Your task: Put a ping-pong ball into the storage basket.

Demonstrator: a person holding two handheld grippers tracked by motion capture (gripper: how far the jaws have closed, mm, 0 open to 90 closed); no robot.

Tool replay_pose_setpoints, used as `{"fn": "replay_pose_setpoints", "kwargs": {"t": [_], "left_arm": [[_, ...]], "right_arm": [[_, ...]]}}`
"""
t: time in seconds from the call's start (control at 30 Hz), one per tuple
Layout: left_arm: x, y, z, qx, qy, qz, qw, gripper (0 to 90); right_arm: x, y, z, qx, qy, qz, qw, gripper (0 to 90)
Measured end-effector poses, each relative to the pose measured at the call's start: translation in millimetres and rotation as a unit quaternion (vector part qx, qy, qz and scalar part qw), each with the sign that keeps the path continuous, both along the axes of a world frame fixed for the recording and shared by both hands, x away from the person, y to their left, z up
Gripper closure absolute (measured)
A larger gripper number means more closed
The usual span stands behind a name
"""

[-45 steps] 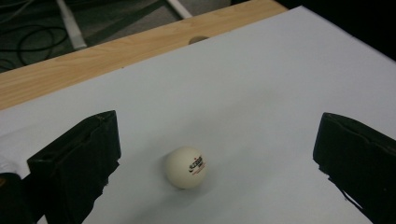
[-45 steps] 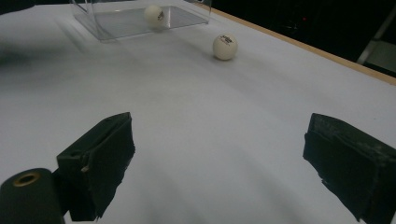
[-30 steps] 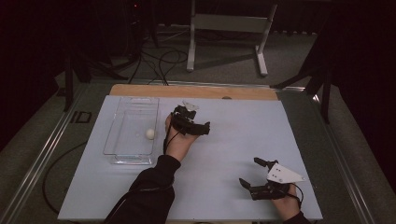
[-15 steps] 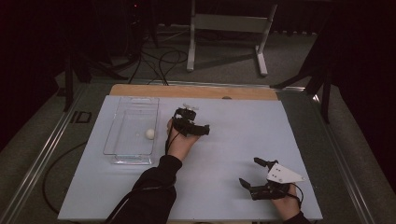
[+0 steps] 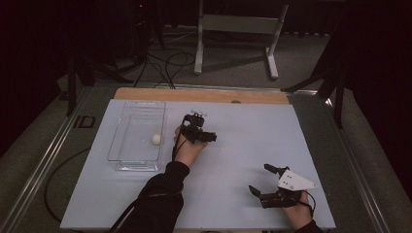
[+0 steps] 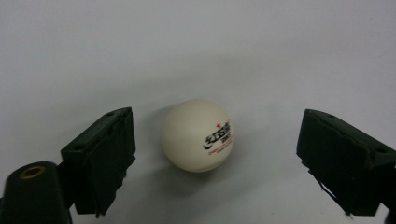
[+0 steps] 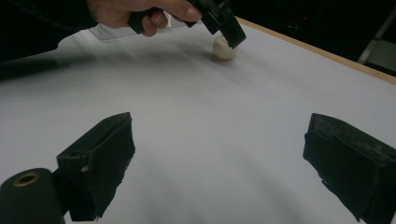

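In the high view, left of centre, a clear plastic tray (image 5: 121, 145) lies on the pale counter (image 5: 243, 145). One white ball (image 5: 156, 139) rests inside it near its right wall, which suggests the tray is where balls are being collected.

Just right of the tray, near the middle of the frame, the person's left hand (image 5: 187, 148) holds the left hand-held gripper (image 5: 196, 121) tipped forward and down toward the counter. The left gripper view explains the pose: a second white ball (image 6: 198, 135), printed with a small red and black logo, sits on the counter in the centre of that frame, between the two black jaws. The jaws are spread wide, with a clear gap on each side of the ball, closer on the left than on the right. It looks lined up to close on the ball, though nothing is touching it yet.

At the lower right of the high view, the right hand-held gripper (image 5: 265, 187) rests low near the counter's front edge, well apart from the tray, its jaws also spread and holding nothing. It appears to be parked out of the way. Its own view looks across the counter, with the same ball (image 7: 224, 47) at upper centre, under the tip of the left hand-held gripper (image 7: 224, 21).
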State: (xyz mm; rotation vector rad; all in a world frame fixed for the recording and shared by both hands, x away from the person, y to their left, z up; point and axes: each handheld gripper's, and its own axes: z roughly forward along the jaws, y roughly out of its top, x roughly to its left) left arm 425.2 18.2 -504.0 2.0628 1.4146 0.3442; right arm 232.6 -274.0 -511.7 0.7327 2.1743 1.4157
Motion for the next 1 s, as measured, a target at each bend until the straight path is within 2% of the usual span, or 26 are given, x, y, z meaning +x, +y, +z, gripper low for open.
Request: {"fn": "replay_pose_setpoints", "kwargs": {"t": [0.2, 0.57, 0.83, 0.9, 1.0], "left_arm": [[3.9, -1.3, -5.3, 0.007, 0.007, 0.005, 0.9999, 17.5], [9.0, -6.6, -15.9, 0.033, 0.018, 0.011, 0.9993, 26.8], [9.7, -10.2, -16.4, 0.035, 0.011, 0.017, 0.9992, 43.5], [9.2, -10.1, -14.7, 0.042, 0.007, 0.018, 0.9989, 48.3], [8.9, -9.1, -12.6, 0.048, 0.008, 0.016, 0.9987, 50.2]], "right_arm": [[0.5, -0.3, -0.3, 0.0, 0.001, 0.001, 1.0, 8.6], [0.1, -1.0, 0.0, 0.002, 0.003, 0.0, 1.0, 8.6], [-0.6, -1.0, 0.2, 0.002, 0.003, -0.002, 1.0, 8.6], [-0.4, -1.4, 0.1, 0.002, 0.003, -0.001, 1.0, 8.6], [-0.4, -1.6, 0.3, 0.002, 0.002, 0.0, 1.0, 8.6]]}}
